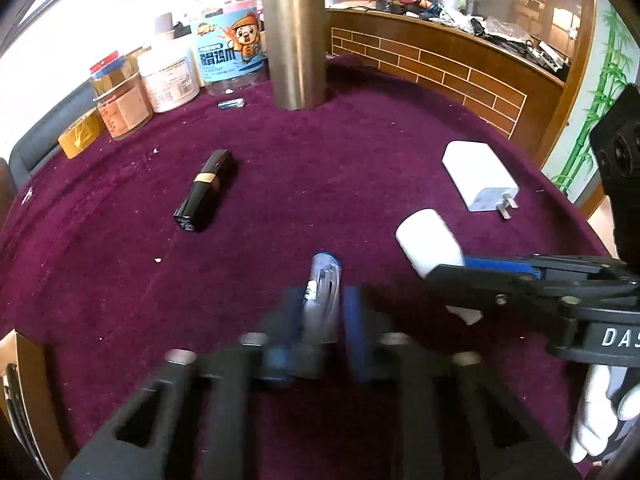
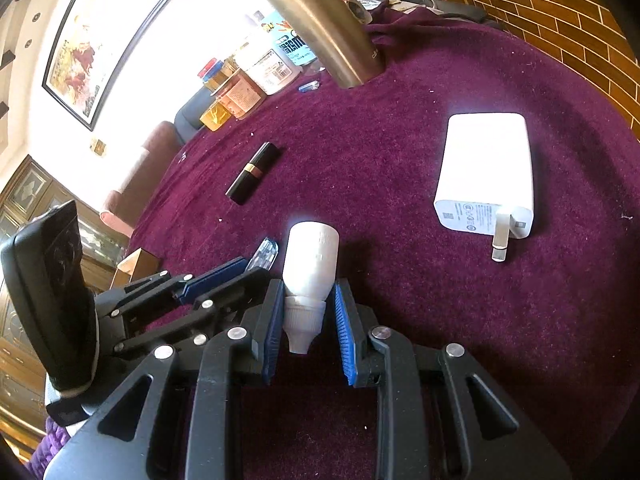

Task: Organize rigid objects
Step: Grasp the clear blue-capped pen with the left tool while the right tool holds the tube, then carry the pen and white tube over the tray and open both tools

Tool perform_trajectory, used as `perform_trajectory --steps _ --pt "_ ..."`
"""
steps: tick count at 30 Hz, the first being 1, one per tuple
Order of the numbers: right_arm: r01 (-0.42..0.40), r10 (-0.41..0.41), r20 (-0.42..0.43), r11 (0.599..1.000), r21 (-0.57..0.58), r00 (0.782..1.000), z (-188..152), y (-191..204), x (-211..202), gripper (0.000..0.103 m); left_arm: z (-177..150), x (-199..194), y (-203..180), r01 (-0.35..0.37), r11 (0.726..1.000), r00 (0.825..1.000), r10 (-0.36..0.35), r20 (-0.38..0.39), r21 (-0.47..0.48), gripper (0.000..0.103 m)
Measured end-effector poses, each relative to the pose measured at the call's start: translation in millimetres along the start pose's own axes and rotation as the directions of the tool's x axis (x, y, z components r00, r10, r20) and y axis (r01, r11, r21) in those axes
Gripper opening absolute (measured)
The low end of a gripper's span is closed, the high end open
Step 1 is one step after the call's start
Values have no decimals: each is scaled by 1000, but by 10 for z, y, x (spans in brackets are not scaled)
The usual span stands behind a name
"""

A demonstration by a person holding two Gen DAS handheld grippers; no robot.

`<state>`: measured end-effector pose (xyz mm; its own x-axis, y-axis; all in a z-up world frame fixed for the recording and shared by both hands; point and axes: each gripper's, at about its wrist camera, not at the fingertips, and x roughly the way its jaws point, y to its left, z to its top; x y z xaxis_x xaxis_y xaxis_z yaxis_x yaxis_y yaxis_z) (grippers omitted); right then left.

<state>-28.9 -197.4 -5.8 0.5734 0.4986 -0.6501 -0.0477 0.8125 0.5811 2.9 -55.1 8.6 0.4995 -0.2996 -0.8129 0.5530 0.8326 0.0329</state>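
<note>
Nearest the left wrist lens: left gripper [image 1: 320, 312], blurred, blue pads clamped on a clear pen-like tube [image 1: 322, 280] with a blue tip. Nearest the right wrist lens: right gripper [image 2: 306, 316], pads pressed to either side of a small white bottle [image 2: 310, 258], cap end pointing back at the camera; cap unseen from the left wrist, only the bottle's rounded base [image 1: 430, 240] showing. On the purple cloth [image 1: 320, 168]: black lipstick [image 1: 206, 190] lying flat to the left, white charger [image 1: 478, 178] to the right, well apart. Charger's printed label and folded prongs [image 2: 486, 182] plain only from the right wrist. Steel flask [image 1: 296, 36] upright at the back, beside jars [image 1: 168, 74].
</note>
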Motion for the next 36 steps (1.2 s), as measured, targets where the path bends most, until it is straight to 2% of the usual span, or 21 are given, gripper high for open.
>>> perform_trajectory --steps 5,10,15,20,23,27,31,36 --pt "0 0 3 1000 -2 1000 0 2 1 22 -39 -41 18 -4 999 1000 4 14 -39 11" --pt "4 -4 6 1000 -10 1000 0 21 4 22 -136 -292 139 7 993 999 -1 54 -114 12" --pt "17 -16 12 1000 -23 1000 0 36 3 22 -382 -780 254 31 980 993 -8 117 -195 12" --pt "45 -44 26 998 -45 999 -6 78 -4 22 -798 -1356 422 48 958 983 4 182 -281 12" --pt "57 -55 35 997 -46 998 -10 87 -15 18 -1115 -1741 647 57 932 973 28 227 -359 12" --pt "95 -92 37 992 -87 995 -15 179 -2 17 -1614 -2188 995 21 879 963 111 246 -475 12" --pt "110 -106 31 984 -142 994 -78 365 -47 17 -2110 -2392 1292 -53 818 962 196 191 -572 12" --pt "17 -17 0 982 -186 1000 -168 785 -157 17 -2526 -2247 1553 -99 743 970 219 100 -662 12"
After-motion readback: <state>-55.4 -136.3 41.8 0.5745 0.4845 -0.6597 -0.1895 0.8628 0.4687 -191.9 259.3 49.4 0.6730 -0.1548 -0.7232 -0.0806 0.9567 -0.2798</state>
